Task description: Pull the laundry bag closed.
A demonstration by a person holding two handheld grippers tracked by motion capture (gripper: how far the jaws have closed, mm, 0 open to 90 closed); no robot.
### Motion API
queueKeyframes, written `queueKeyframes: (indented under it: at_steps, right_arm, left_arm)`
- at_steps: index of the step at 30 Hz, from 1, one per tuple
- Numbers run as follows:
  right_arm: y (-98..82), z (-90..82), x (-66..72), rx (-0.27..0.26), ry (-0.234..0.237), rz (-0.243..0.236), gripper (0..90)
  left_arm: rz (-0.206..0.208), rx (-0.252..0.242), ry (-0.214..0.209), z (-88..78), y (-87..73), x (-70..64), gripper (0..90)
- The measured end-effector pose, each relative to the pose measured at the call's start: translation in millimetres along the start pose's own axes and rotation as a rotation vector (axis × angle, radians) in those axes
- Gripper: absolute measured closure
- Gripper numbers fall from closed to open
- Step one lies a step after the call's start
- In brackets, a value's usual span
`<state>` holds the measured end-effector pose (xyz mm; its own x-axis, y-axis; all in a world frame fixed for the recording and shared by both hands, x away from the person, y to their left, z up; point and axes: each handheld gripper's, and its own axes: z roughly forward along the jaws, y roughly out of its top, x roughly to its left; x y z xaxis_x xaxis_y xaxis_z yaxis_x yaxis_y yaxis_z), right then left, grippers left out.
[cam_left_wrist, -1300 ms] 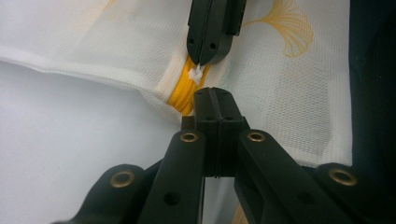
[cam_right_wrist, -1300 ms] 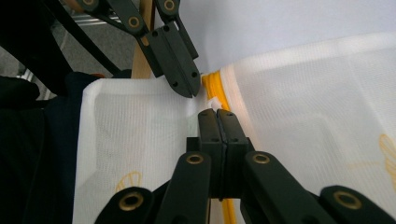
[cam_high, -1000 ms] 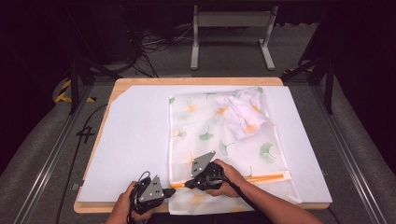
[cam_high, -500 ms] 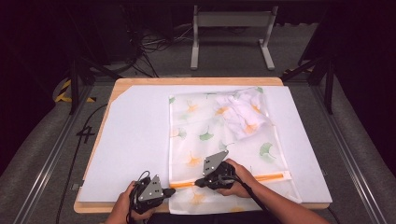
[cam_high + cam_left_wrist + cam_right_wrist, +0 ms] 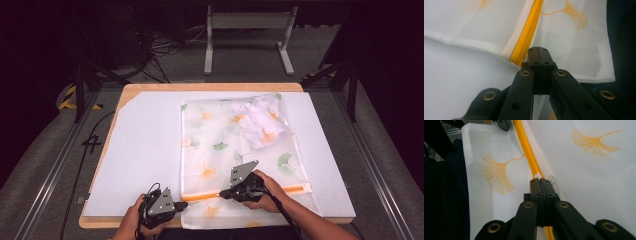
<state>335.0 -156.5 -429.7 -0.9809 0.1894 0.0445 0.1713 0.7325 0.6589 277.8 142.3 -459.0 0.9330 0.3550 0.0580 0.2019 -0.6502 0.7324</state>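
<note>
because the mesh laundry bag [image 5: 235,160] lies flat on the white mat [image 5: 140,150] with its orange zipper [image 5: 280,189] running left to right along the near edge, both grippers work at that near edge. the left gripper [image 5: 176,205] sits at the bag's near left corner, its jaws closed flat together at the zipper's left end [image 5: 524,50]; whether any mesh is pinched between them i cannot tell, but it looks placed to anchor the bag so it does not slide. the right gripper [image 5: 223,193] is on the zipper line, jaws shut on the small white zipper pull [image 5: 538,175], judging by the tab at their tips. that split fits a zip being run along while the other end is held taut. a bundled printed cloth [image 5: 262,120] rests inside the bag at its far right, well apart from the grippers.
</note>
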Motion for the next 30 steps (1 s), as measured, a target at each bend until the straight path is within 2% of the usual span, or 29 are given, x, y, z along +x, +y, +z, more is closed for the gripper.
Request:
queueKeyframes:
  at_steps: [9,16,30]
  right_arm:
    - [-12.6,-14.4,-0.8,-0.005,-0.025,0.025,90.0]
    - [-31.2,-34.1,-4.4,-0.002,-0.038,0.063,90.0]
    - [-72.5,-67.3,-9.5,-0.012,-0.112,0.149,90.0]
  left_arm:
    - [0.001,0.003,0.001,-0.1,0.1,-0.1,90.0]
    - [-0.002,-0.001,-0.004,0.0,-0.1,0.4,90.0]
    - [-0.009,-0.003,-0.007,0.1,-0.3,0.8,90.0]
